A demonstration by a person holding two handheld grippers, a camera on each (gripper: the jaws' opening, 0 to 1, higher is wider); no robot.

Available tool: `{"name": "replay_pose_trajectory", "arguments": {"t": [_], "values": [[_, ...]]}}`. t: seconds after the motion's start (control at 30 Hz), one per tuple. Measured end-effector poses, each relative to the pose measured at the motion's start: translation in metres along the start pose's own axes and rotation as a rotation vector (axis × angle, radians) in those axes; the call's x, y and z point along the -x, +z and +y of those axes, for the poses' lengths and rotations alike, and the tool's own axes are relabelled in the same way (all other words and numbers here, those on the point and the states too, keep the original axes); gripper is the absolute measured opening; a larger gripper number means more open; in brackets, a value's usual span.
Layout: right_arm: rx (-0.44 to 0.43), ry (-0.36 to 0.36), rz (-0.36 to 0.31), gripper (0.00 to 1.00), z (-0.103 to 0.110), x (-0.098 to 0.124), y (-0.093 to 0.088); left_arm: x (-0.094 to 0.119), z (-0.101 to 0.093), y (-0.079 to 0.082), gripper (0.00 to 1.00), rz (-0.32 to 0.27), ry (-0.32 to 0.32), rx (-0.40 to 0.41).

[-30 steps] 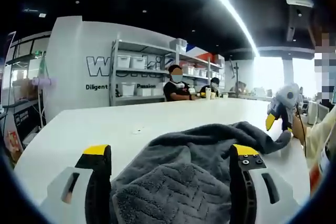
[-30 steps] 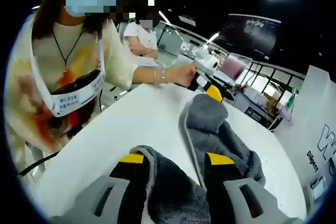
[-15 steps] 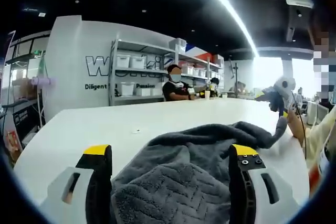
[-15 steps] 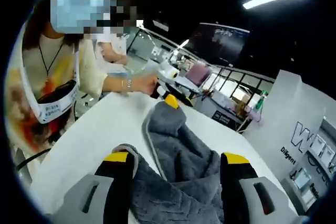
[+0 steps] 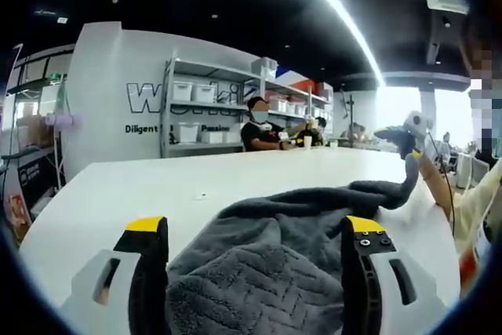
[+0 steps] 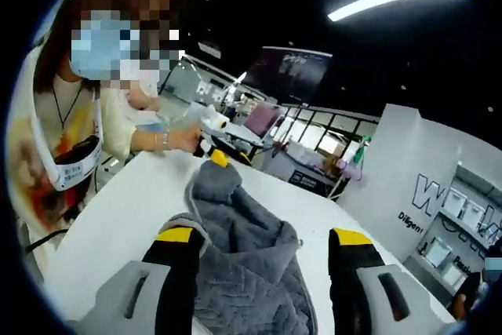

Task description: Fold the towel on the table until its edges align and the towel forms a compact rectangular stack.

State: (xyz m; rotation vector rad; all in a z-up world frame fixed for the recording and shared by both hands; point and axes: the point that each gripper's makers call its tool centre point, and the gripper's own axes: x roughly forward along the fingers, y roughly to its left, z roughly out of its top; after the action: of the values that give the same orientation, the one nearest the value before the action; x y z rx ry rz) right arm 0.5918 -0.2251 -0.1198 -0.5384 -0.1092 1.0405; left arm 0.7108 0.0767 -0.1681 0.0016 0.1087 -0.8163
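Dark grey textured terry towel (image 5: 274, 264) lay bunched on the white table (image 5: 118, 194), mid-fold, edges not aligned. In the left gripper view, left tool (image 5: 255, 272) sat low w/ its black, yellow-tipped jaws spread wide, the towel's thick fold heaped between them; couldn't tell if the jaws actually pinched any cloth or just straddled it. One corner of the towel stretched away to the right and rose off the table, up to the right tool (image 5: 409, 137), seen small near the table's far right edge w/ a person's hand behind it. That corner was lifted clear of the surface, hanging taut-ish from the tool.

In the right gripper view, right tool (image 6: 265, 280) also showed jaws wide apart, towel (image 6: 243, 256) draped between and running forward along the table (image 6: 133, 209). Cloth lay against the left jaw's inner side; whether it was clamped, couldn't tell. At the towel's far end the left tool (image 6: 213, 154) w/ yellow tip met the cloth, held by a person's hand (image 6: 180, 139) wearing a wristband. Person in a cream patterned top stood at the table's left side.

Bkgd: grey metal shelving unit (image 5: 204, 115) w/ white bins against a white wall w/ lettering, seated people beyond the table.
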Motion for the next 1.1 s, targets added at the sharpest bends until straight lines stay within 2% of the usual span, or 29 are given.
{"name": "replay_pose_trajectory", "arguments": {"t": [0.07, 0.1, 0.27, 0.43, 0.67, 0.83, 1.1], "values": [[0.000, 0.011, 0.029, 0.67, 0.001, 0.000, -0.008, 0.000, 0.000, 0.000, 0.89, 0.001, -0.002, 0.001], [0.016, 0.030, 0.069, 0.67, 0.005, 0.001, -0.016, 0.000, -0.001, 0.000, 0.89, 0.001, -0.003, 0.001], [0.033, 0.044, 0.099, 0.67, 0.008, 0.003, -0.023, 0.001, -0.001, 0.001, 0.89, -0.001, -0.003, 0.002], [0.055, 0.030, 0.129, 0.69, 0.005, 0.015, -0.030, 0.000, -0.002, 0.000, 0.89, 0.002, -0.008, 0.002], [0.056, -0.017, 0.143, 0.69, -0.009, 0.038, -0.036, 0.000, -0.003, 0.001, 0.89, -0.002, -0.011, 0.004], [0.041, -0.077, 0.111, 0.69, -0.020, 0.059, -0.034, 0.000, -0.005, 0.000, 0.89, -0.002, -0.012, 0.005], [0.013, -0.107, 0.108, 0.69, -0.023, 0.068, -0.041, 0.000, -0.004, -0.001, 0.89, 0.000, -0.011, 0.005]]}}
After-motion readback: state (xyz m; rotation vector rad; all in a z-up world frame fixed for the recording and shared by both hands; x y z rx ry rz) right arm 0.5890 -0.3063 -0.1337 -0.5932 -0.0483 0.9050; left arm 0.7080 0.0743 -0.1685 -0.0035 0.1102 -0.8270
